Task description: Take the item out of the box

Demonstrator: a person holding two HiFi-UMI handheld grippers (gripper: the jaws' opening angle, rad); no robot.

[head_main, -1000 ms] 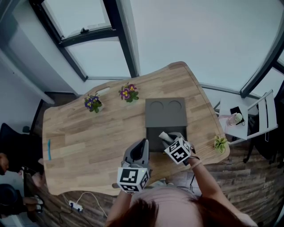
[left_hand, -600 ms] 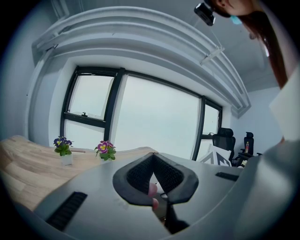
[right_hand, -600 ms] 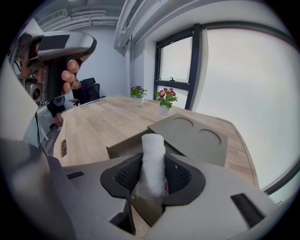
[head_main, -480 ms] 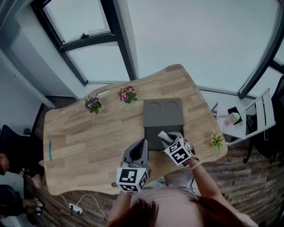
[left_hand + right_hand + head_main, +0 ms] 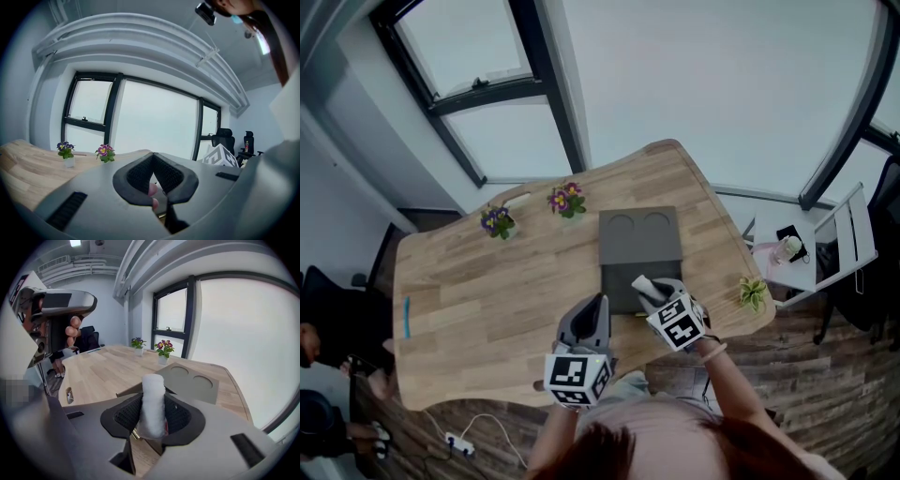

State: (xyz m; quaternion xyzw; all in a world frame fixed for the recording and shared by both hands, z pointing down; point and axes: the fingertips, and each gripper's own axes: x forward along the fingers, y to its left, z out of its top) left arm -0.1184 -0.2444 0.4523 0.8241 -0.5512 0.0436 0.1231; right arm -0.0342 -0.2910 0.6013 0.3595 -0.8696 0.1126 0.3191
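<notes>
A dark grey box (image 5: 619, 278) lies open near the wooden table's front edge. Its lid (image 5: 639, 234), with two round recesses, is folded back flat. My right gripper (image 5: 647, 290) hangs over the box's front part, shut on a white roll (image 5: 639, 283). In the right gripper view the white roll (image 5: 152, 401) stands upright between the pads, with the lid (image 5: 190, 381) beyond it. My left gripper (image 5: 598, 306) hovers just left of the box, its fingertips meeting on nothing. In the left gripper view its jaws form a shut wedge (image 5: 153, 156).
Two pots of purple flowers (image 5: 496, 221) (image 5: 569, 199) stand at the table's far side. A small green plant (image 5: 752, 292) sits at its right edge and a blue pen (image 5: 405, 317) at its left. A white side table (image 5: 802, 255) stands to the right.
My right gripper has risen a little with the white roll in it. The left gripper has drifted slightly up and stays shut.
</notes>
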